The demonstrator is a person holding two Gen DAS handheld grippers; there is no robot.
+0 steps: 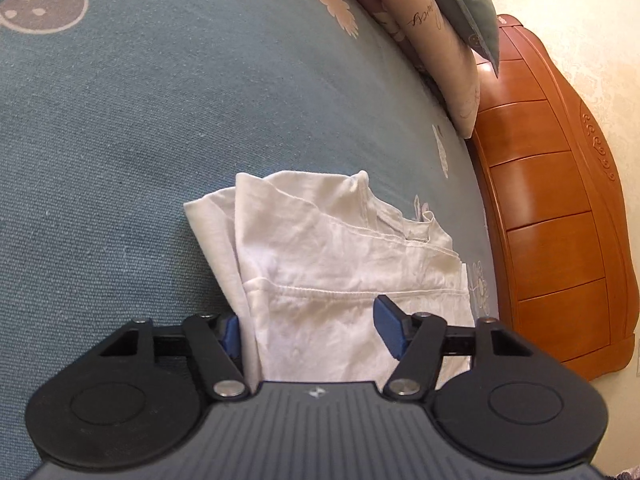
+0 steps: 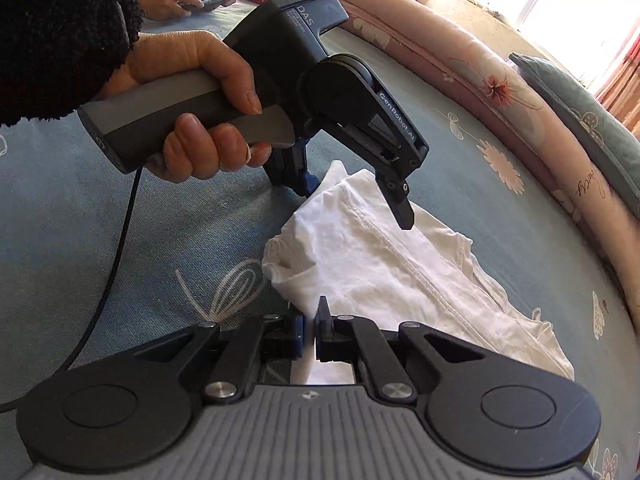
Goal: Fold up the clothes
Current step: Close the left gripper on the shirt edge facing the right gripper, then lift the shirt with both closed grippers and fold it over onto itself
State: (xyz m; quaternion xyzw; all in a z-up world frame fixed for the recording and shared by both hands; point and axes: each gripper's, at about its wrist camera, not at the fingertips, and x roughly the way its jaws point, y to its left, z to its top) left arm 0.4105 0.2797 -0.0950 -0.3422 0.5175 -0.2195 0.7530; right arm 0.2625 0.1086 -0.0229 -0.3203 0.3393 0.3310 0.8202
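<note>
White garment (image 1: 344,264) on blue floral bedspread (image 1: 140,140); left tool (image 1: 310,330) astride it, right tool (image 2: 310,330) pinching it.

"GenRobot.AI" printed in white along the arm of the left tongs (image 2: 356,204). "DAS" on its housing. Cursive script on the pink pillow (image 2: 520,120), not legible.
</note>
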